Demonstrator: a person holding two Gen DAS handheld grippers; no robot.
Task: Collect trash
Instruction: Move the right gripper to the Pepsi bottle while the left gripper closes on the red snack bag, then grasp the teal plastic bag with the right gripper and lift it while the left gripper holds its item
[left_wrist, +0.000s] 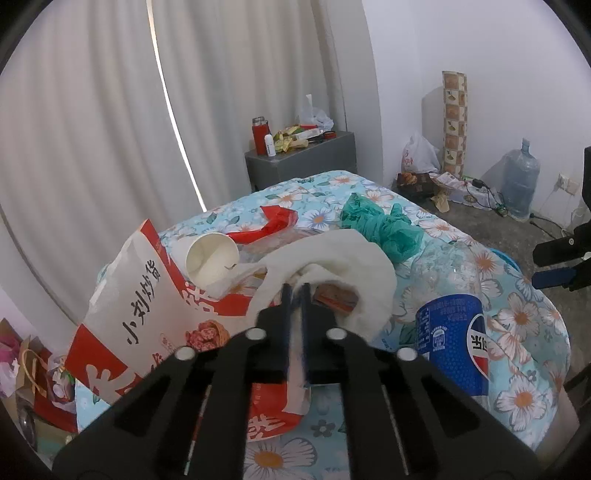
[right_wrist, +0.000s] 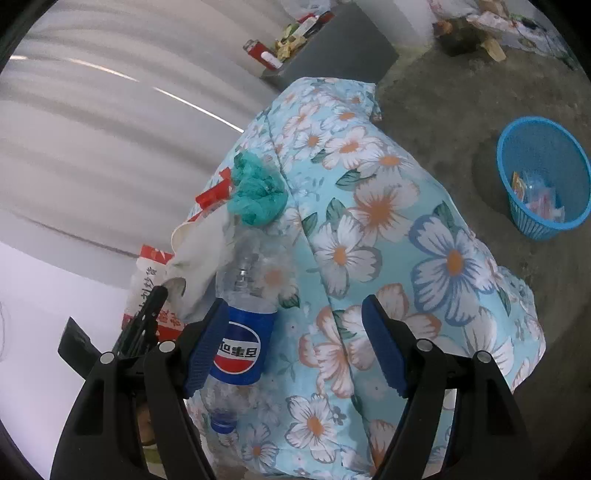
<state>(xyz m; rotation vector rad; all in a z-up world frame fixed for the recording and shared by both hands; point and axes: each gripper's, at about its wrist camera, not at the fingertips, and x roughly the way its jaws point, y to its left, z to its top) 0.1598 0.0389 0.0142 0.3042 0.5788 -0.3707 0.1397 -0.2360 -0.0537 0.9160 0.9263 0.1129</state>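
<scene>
floral bed (right_wrist: 384, 206): left claw (left_wrist: 294, 291) clenched on white cloth (left_wrist: 343, 254); right claw (right_wrist: 291, 343) released, bottle (right_wrist: 240, 332) touching its left pad

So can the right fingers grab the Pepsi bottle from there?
Probably yes. The right gripper is open, and the bottle lies uncovered on the floral quilt, right beside one of its fingers; a small sideways shift should straddle it.

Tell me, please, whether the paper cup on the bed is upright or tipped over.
Tipped over. The paper cup lies on its side among the rubbish on the bed, its open mouth facing the camera and its inside looking empty.
</scene>
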